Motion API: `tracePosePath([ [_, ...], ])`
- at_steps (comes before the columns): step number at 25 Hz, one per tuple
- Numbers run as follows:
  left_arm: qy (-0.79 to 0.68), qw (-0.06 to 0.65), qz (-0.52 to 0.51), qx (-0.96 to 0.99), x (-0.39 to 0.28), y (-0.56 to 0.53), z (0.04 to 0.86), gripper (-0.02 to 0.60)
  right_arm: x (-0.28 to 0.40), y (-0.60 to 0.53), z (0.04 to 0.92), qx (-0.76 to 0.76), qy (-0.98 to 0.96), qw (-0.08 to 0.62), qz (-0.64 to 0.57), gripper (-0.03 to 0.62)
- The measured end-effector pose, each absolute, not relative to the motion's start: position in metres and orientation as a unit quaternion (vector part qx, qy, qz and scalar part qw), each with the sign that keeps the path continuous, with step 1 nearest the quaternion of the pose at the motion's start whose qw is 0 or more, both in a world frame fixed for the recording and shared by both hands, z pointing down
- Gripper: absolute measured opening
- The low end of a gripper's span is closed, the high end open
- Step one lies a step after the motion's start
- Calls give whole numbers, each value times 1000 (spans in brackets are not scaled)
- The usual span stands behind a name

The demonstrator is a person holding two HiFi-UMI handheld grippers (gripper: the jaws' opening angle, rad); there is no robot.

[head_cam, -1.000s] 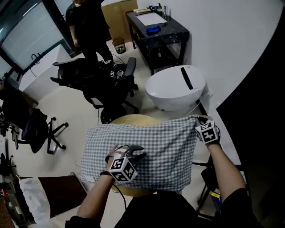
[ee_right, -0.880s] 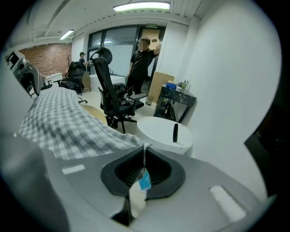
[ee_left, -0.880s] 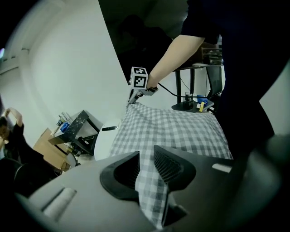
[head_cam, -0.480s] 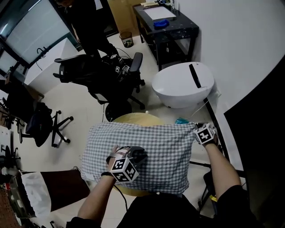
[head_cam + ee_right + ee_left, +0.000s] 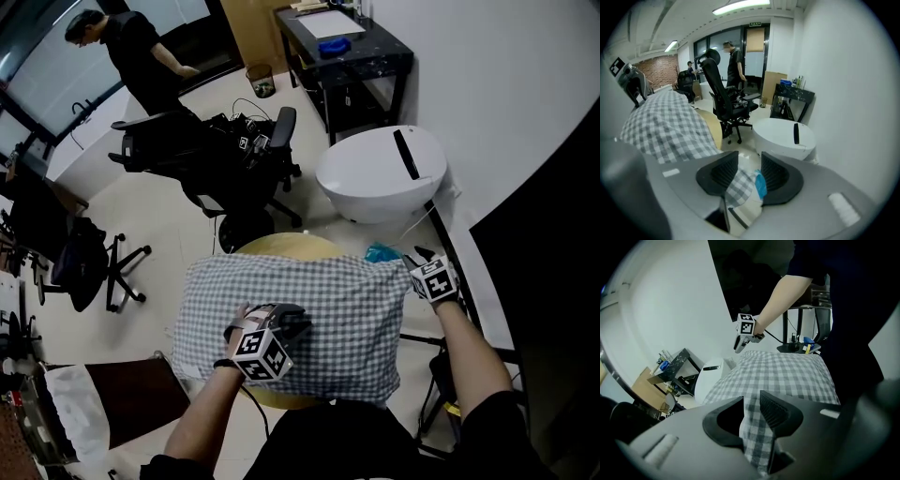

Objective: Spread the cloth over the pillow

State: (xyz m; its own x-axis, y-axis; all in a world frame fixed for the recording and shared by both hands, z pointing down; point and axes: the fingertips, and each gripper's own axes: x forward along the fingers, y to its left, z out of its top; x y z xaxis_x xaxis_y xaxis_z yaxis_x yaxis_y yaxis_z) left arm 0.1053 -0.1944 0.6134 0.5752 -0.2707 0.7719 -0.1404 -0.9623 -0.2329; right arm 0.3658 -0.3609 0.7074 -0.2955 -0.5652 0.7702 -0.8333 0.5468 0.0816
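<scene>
Grey-checked cloth (image 5: 319,309) lies draped over the pillow on the round wooden table (image 5: 281,247), and the pillow itself is hidden beneath it. Nearest you, your left gripper (image 5: 289,321) is pinching a raised fold at the near left. Further off, at the far right corner, your right gripper (image 5: 413,257) has just been opening its jaws, and they stand apart with the corner loose between them. It looks soft and light and likely to wrinkle, so take it by edges and corners, not mid-sheet.
</scene>
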Motion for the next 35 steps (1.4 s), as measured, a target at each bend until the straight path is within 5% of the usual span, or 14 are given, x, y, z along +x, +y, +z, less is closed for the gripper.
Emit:
tracePosePath([
  [10,97,111,-417,-897,88,-164,586,98,368,-293,633,467,-800,349,141,189],
  [19,72,140,-390,-907,59,-111,574,98,334,-164,595,465,-811,328,134,135],
  [35,111,111,-414,-896,5,-35,587,98,275,21,684,307,-828,448,138,158],
])
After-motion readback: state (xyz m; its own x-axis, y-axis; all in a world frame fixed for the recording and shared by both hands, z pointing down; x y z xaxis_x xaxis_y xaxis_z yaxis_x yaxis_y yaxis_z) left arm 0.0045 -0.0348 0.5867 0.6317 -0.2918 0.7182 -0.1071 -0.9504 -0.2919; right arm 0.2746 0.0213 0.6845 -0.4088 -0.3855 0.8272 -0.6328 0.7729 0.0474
